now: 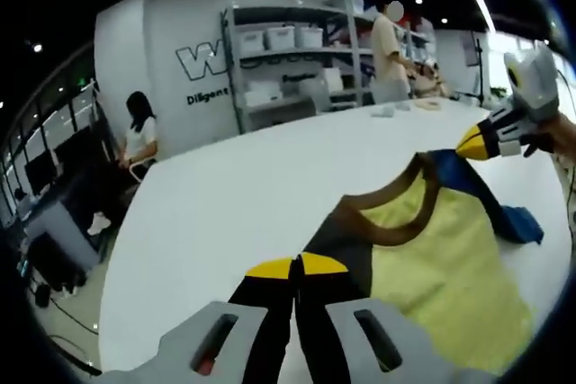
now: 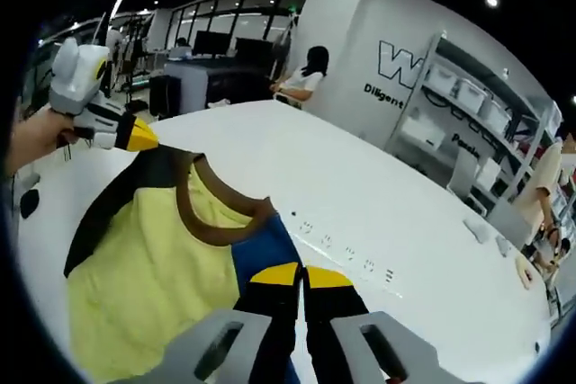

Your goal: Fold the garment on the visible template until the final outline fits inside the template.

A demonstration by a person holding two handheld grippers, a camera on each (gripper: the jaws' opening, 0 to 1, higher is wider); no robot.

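Left tongs (image 1: 296,266): yellow-tipped black jaws pressed together, pinching the black shoulder of the garment (image 1: 432,258), a soft knit top w/ pale yellow body, brown ribbed neckband, one black sleeve and one blue sleeve. Right tongs (image 2: 301,274): same yellow tips, jaws pressed together, pinching the blue shoulder. Each pair grips one shoulder beside the neckband, which sags in a curve between them.

Garment lies on the white smooth table (image 1: 234,186), collar end at the tongs, body spread away from the collar across the tabletop; yellow fabric shows light wrinkles.

Left gripper view: right tongs enter at far right w/ grey housing and a hand behind; blue sleeve hangs folded below them. Grey metal shelving unit (image 1: 288,60) w/ white storage bins stands past the far table edge; a person stands by it, and small pale items sit on the far table. A seated person is at far left.

Right gripper view: left tongs enter at upper left, held by a hand, at the black shoulder. A row of small printed marks (image 2: 346,254) runs across the table just beyond the blue shoulder. Black monitors (image 2: 216,42) sit on a far desk near windows. Template outline: cannot tell in either view.
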